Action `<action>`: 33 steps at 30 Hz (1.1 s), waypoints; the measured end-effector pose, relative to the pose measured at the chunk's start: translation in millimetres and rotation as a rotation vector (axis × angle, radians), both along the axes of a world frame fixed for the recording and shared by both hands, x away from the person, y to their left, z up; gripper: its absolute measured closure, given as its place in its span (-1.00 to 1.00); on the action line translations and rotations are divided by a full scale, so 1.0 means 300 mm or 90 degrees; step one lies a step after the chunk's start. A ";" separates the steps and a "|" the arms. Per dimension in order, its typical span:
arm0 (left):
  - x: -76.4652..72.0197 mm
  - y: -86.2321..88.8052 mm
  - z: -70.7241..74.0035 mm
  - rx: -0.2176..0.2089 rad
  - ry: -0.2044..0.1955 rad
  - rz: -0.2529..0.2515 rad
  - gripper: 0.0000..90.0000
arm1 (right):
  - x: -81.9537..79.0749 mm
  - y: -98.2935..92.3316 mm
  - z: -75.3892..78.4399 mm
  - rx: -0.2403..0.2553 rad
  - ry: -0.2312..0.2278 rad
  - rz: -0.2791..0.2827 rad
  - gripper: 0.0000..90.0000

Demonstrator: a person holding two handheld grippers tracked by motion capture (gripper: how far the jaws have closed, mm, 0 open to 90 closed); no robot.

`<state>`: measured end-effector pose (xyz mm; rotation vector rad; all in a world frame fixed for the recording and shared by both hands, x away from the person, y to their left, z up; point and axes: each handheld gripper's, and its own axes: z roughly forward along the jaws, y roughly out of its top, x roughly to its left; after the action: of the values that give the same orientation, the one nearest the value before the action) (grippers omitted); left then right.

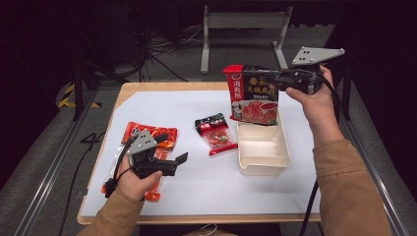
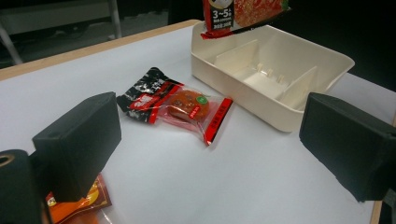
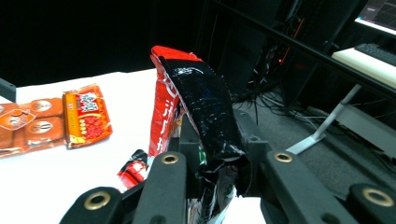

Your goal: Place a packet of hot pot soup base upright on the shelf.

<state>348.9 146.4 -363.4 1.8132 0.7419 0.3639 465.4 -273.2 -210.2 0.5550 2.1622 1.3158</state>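
Item: hotpot soup-base pouch (image 1: 253,93), red and black, printed. It hangs upright over the far end of the cream divided tray (image 1: 263,162), long axis vertical, lower edge just above the rim. The right gripper (image 1: 278,81) pinches its upper right edge, jaws pressed on the film. Judged: light, soft, crinkly, slippery foil; best taken at a sealed edge, as it is now.

Small black-and-red snack packet (image 1: 216,132): flat on the white sheet, left of the tray, lying diagonally.

Orange-red packet (image 1: 150,135): near left, partly under the left gripper (image 1: 179,162), whose jaws are spread and empty.
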 end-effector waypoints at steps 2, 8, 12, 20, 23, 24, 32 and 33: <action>0.000 -0.003 -0.003 -0.002 0.007 0.001 -0.87 | 0.006 -0.009 -0.006 0.004 -0.004 -0.001 0.69; 0.005 -0.007 -0.012 0.002 0.013 -0.004 -0.88 | 0.030 -0.038 -0.033 0.005 -0.020 -0.002 0.69; 0.007 -0.006 -0.014 0.002 0.017 0.000 -0.89 | 0.044 -0.050 -0.051 0.004 -0.023 -0.004 0.69; 0.008 -0.005 -0.019 0.006 0.021 0.003 -0.93 | 0.065 -0.056 -0.092 -0.001 -0.023 -0.002 0.69; 0.006 -0.004 -0.022 0.008 0.023 0.001 -0.93 | 0.080 -0.064 -0.114 0.005 -0.019 -0.003 0.69; 0.006 -0.003 -0.023 0.009 0.023 0.001 -0.93 | 0.084 -0.066 -0.120 0.006 -0.017 -0.003 0.69; -0.002 0.005 -0.038 0.018 0.027 0.000 -0.95 | 0.113 -0.070 -0.160 0.002 -0.016 0.002 0.68; -0.003 0.006 -0.039 0.017 0.026 0.000 -0.95 | 0.115 -0.071 -0.164 0.000 -0.017 0.002 0.68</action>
<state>347.9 148.1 -375.0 1.8502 0.7690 0.3400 500.0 -294.5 -259.4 0.5310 2.1422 1.3183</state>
